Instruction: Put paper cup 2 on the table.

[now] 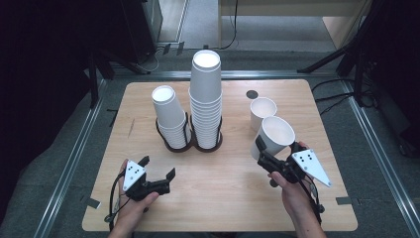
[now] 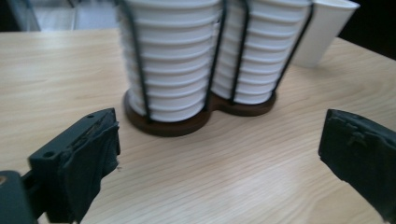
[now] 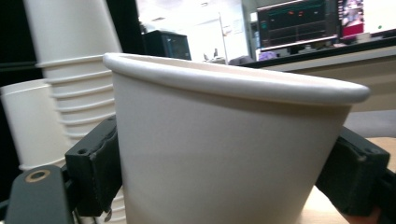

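The right gripper [image 1: 263,153] has its two black fingers [image 3: 95,163] pinched on the side wall of a single white paper cup [image 1: 274,137], one pad on each side below the rolled rim, and carries it tilted above the counter [image 1: 233,198] just in front of a second loose cup [image 1: 262,112] that stands upright near the right edge. The left gripper [image 1: 159,173] holds nothing: its fingers [image 2: 88,158] are spread as wide as they go, low over bare wood, aimed at the wire-framed holder [image 2: 196,122] with its two stacks. The likeliest trouble lies in the grip itself. A thin paper wall gives under pressure, so a tighter squeeze could crease or oval the held cup, while a looser one could let the smooth taper slide out upward between the pads. Because the cup leans, setting it down as it is would probably land it on one edge of its base and tip it over. It also hangs close to the standing cup, and a careless sweep toward the middle could knock that one off its place. On the other side, the taller stack [image 1: 205,99] rises well above the wire loops; if the spread left fingers catch it high or brush it sideways, it could lean or spill onto the shorter stack [image 1: 170,116] beside it, or drag the brown base across the counter.
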The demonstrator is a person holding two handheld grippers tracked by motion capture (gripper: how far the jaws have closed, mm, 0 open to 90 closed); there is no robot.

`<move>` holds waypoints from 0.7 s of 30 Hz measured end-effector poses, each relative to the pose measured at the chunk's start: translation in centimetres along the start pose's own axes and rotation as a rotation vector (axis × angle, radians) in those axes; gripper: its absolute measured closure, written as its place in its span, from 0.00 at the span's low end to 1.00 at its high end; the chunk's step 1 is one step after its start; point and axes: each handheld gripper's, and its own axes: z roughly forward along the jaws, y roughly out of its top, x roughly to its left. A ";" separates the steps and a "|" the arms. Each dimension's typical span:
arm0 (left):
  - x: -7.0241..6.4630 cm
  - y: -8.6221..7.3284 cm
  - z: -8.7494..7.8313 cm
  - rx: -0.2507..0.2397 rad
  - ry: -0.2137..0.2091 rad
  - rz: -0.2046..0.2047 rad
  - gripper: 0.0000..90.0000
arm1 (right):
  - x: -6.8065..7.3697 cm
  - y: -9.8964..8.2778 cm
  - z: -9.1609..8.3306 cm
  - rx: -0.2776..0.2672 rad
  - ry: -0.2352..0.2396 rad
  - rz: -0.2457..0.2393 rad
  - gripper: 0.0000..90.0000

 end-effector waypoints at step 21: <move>6.4 -1.4 -1.2 0.031 0.168 -0.146 0.00 | -6.3 -2.0 1.6 0.032 -0.187 -0.197 0.16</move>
